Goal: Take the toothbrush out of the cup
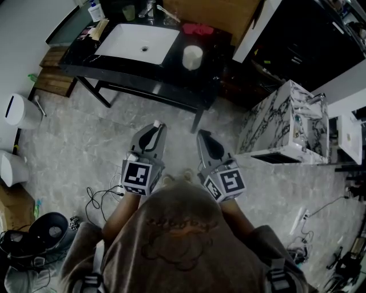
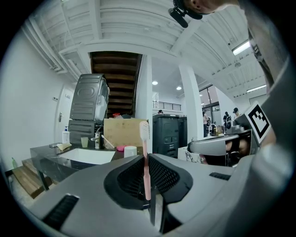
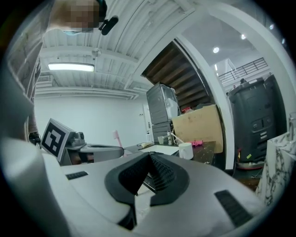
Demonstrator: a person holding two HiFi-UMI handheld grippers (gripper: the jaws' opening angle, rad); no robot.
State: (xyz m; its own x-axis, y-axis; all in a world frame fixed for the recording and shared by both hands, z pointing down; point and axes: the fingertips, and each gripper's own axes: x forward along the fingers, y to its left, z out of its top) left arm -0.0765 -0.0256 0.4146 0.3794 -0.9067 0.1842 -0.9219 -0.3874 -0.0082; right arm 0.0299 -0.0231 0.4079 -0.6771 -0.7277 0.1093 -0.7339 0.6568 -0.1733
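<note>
Brown top [image 1: 183, 246] of the person fills the bottom of the head view, with 2 grippers held out level in front of it, above a grey stone floor [image 1: 74, 143]. Left gripper [image 2: 146, 159] is clenched on the pink toothbrush [image 2: 145, 176]: its jaws pinch the handle, and the brush stands upright with its bristled head above the jaw tips. Right gripper [image 3: 149, 156] is closed with its jaw tips touching, and nothing sits between them.

Well ahead of both stands a black counter [image 1: 114, 71] with a white sink basin [image 1: 137, 43] set into it. The white cup [image 1: 193, 57] stands on the counter just right of the basin, well apart from the toothbrush; its inside is too small to make out. A pale green tumbler [image 1: 128, 12] stands at the back by the tap.
</note>
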